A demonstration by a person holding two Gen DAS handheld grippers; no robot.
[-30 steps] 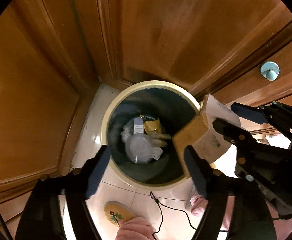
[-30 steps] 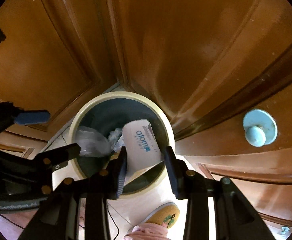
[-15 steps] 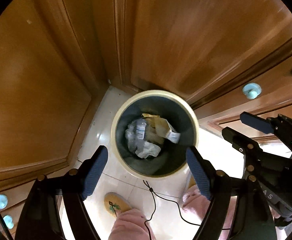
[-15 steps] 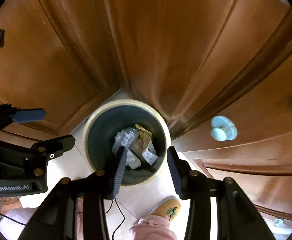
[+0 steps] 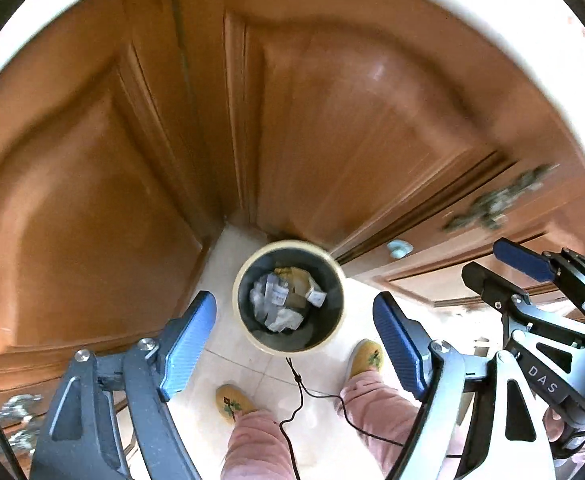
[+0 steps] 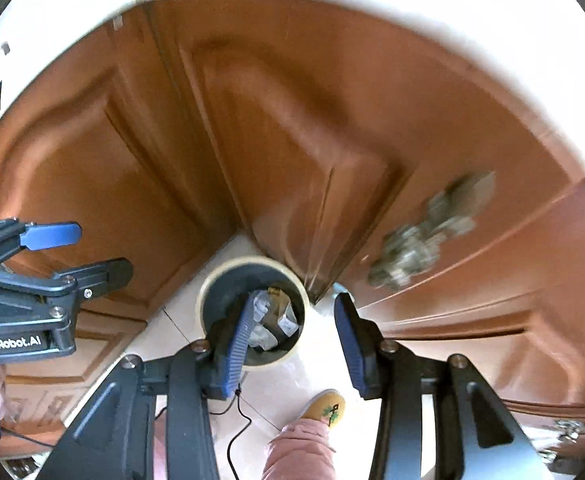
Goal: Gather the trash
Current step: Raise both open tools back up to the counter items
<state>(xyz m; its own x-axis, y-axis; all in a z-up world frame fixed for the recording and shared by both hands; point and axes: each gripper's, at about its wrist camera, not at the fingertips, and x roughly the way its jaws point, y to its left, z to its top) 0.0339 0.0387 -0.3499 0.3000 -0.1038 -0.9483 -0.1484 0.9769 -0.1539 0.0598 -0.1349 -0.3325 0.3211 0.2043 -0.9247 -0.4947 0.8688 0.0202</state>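
Where two panelled wooden doors (image 5: 352, 140) met in a corner, showed a round bin (image 5: 238, 300) with a cream rim and dark inside, upright on the pale tiled floor (image 5: 324, 420). Stood with its long axis vertical and its mouth turned straight up at both cameras. Held the trash (image 5: 282, 300) heaped at the bottom: crumpled clear plastic, brown card, and a small white box (image 5: 315, 295) lying tilted at the right side of the heap. Could not tell which way any single piece in the heap pointed.

Showed the left gripper (image 5: 292, 304) high above the bin, pointing steeply down, its blue pads (image 5: 188, 344) spread wide to either side of the bin's outline and nothing between them. Showed the right gripper (image 5: 492, 262) just beside it, also above the bin, its jaws parted more narrowly and likewise empty; in its own view (image 6: 296, 300), framed the right half of the bin's mouth.

Below the bin, caught two yellow slippers (image 5: 232, 402) under pink trouser legs (image 5: 260, 436), with a thin black cable (image 5: 298, 384) hanging between them. Blurred a metal door handle (image 5: 496, 204) at right.
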